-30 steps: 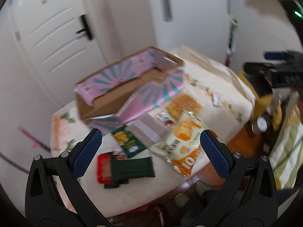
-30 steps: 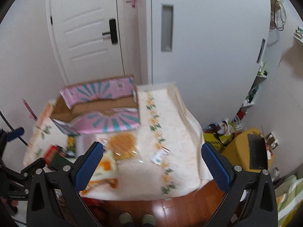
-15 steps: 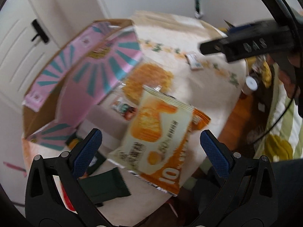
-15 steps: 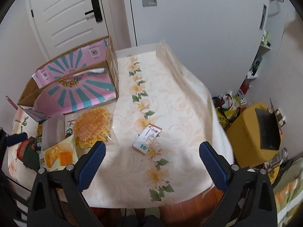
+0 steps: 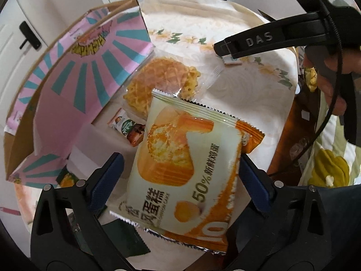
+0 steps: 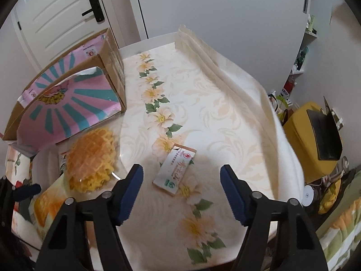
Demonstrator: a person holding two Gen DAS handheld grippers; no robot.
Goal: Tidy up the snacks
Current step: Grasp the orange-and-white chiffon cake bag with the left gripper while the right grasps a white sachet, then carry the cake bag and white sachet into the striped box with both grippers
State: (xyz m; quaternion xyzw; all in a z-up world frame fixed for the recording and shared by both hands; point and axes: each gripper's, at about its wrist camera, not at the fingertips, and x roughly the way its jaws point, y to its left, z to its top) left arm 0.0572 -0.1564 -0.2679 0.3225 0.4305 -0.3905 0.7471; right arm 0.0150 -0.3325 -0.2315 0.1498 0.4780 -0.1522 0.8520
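The left gripper (image 5: pixel 180 171) is seen with its blue-padded fingers (image 5: pixel 108 176) spread wide on either side of an orange-and-white cake packet (image 5: pixel 187 164). The right pad lies against the packet's edge, while a gap is left at the left pad; whether the packet is actually pinched cannot be told. The packet is found at the near edge of the table (image 6: pixel 225 103), which is covered by a cream cloth printed with flowers. Its top sawtooth seam is laid over a clear bag of round waffle crisps (image 5: pixel 162 83). Just left of the packet, a small brown-and-white sachet (image 5: pixel 129 128) is partly covered by it. A dark green packet (image 5: pixel 126 237) is seen below the left finger, at the near left corner.

A pink-and-teal cardboard box (image 5: pixel 74 85) is placed along the left edge of the table, its flaps folded open and its front flap reaching down toward the waffle bag.

The right gripper (image 6: pixel 181 192) is held above the table's near edge with its fingers wide apart and nothing between them. A slim white-and-orange sachet (image 6: pixel 174 172) is framed between the fingertips, lying flat on the cloth near the middle of the near edge, well apart from the box. In this view the waffle bag (image 6: pixel 90 158) is seen to the left of the sachet, and the cake packet (image 6: pixel 49 207) at the near left corner.

A yellow bin (image 6: pixel 302 135) is seen on the floor beyond the table's right edge.
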